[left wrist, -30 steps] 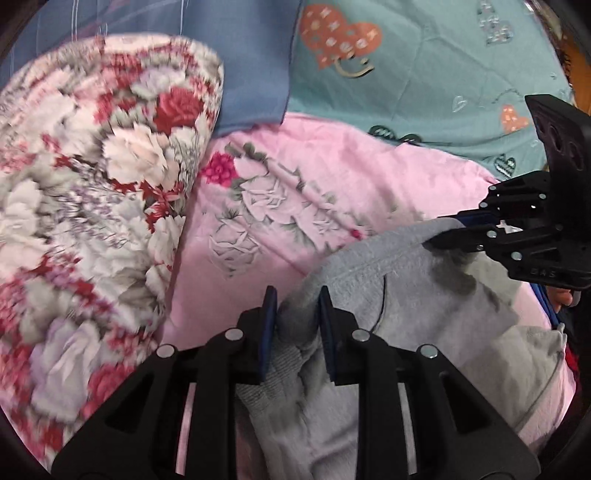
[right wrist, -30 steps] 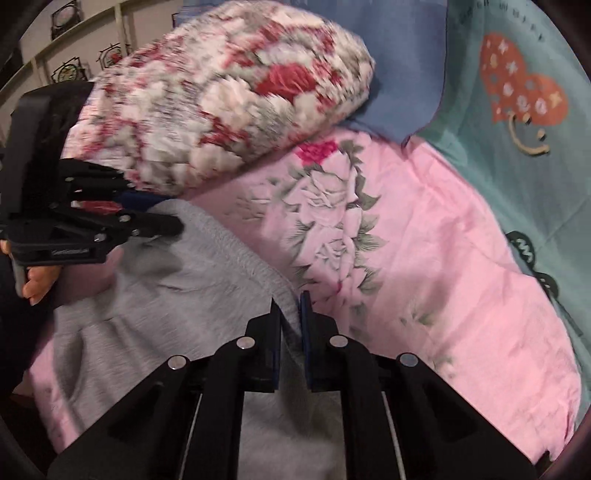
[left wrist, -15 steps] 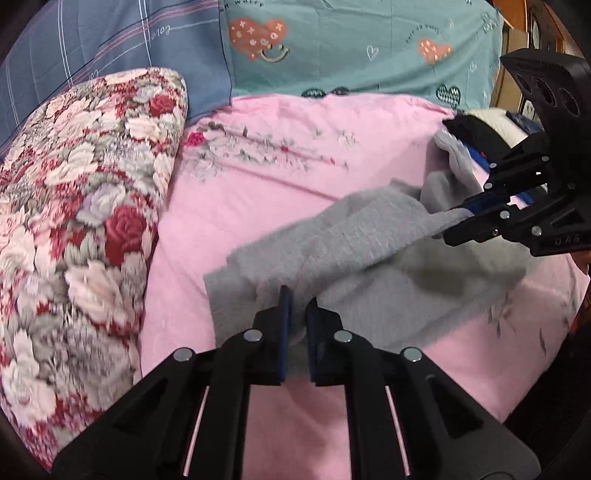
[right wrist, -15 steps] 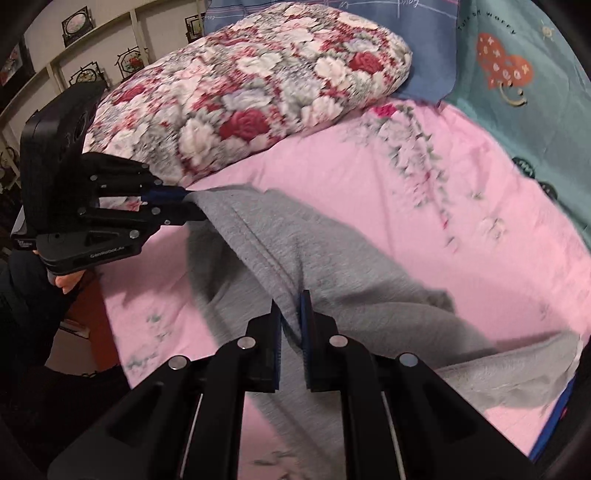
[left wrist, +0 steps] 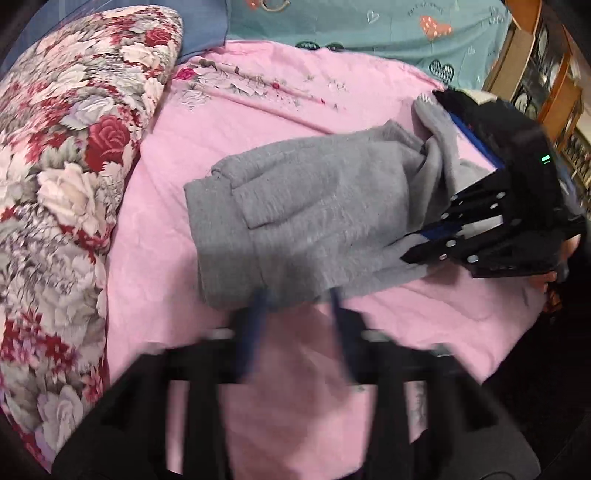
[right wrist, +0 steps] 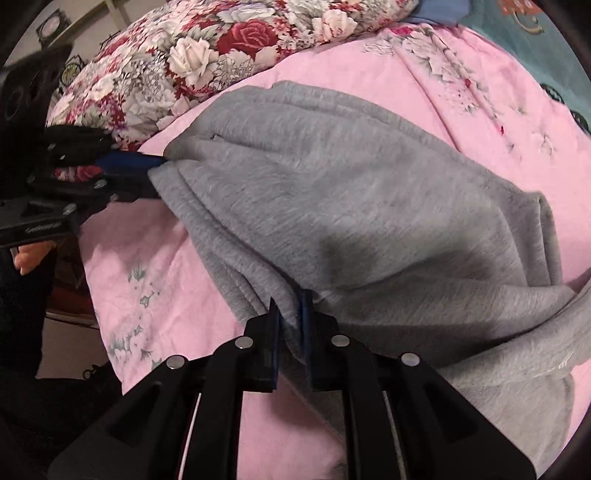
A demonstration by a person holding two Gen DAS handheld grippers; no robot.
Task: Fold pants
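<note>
Grey pants (left wrist: 314, 206) lie on pink bedsheet (left wrist: 258, 122), roughly mid-sheet, folded over into a thick bundle. Landmark = floral quilt (left wrist: 62, 177): pants sit just beside it, near edge of bundle close to quilt's side but not touching in left wrist view.

L gripper (left wrist: 297, 299): badly motion-blurred in own cam. Fingers spread wide, tips at the pants edge farthest from teal blanket (left wrist: 369, 33), nothing pinched between them. Seen from right wrist view, L gripper (right wrist: 155, 175) sits at the quilt-side corner of pants, blue pads right against the cloth edge; whether any cloth sits between the pads can't be told there.

R gripper (right wrist: 291, 314): fingers nearly together, clamped on a fold of grey cloth – several layers bunched between blue pads. In left wrist view R gripper (left wrist: 424, 243) is at the pants end away from quilt, tips overlapping the cloth edge. Bit of person's hand (left wrist: 539, 280) visible behind it.

Pants detail: a flap/pocket-like fold on top, quilt-side half. Loose leg portion trails past R gripper, away from quilt, rising toward dark items at sheet's far edge (too dark to ID).

Beyond sheet: teal blanket w/ heart prints; blue cloth (left wrist: 203, 37) between it and quilt's top end. Wooden shelving (left wrist: 546, 66) past teal blanket, far side from quilt.
</note>
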